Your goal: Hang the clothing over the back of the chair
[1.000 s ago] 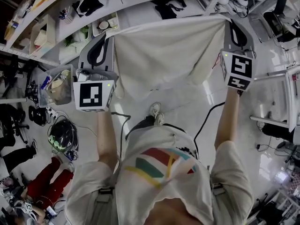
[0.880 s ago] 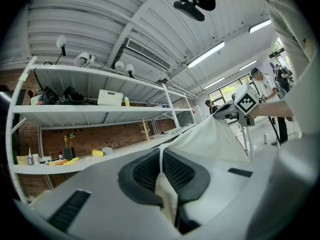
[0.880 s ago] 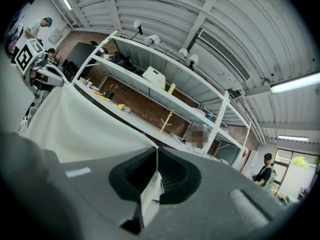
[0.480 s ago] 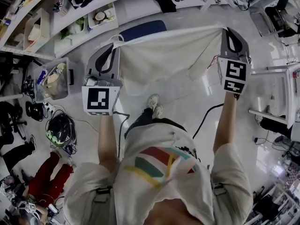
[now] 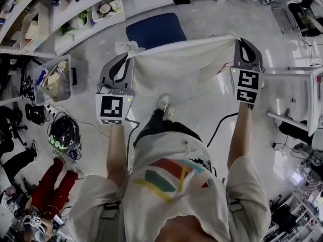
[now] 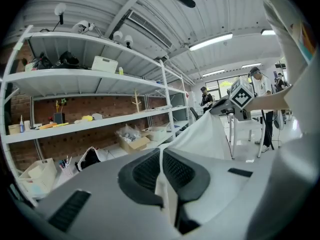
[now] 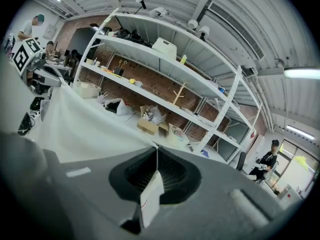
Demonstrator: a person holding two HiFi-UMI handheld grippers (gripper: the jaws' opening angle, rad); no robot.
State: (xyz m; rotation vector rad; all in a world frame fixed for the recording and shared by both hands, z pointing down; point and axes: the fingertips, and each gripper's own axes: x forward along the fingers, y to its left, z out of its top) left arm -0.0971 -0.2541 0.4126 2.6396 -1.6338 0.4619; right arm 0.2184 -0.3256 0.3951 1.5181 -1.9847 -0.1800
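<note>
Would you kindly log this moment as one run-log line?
phase: garment not yet on chair | left tool: shut on garment | right tool: shut on garment | garment: white, spread between tools | chair: blue, beyond garment

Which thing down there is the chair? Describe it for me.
Start at the long white shelving along the top of the head view. On the pale floor just in front of it, beyond the white cloth stretched between the left claw and the right claw, sits the dark blue padded chair, the only solid blue thing there.

The person wears a pale short-sleeved T-shirt (image 5: 171, 185) printed with red, green and yellow bands, dark trousers (image 5: 160, 130) and white sneakers (image 5: 165, 107).
</note>
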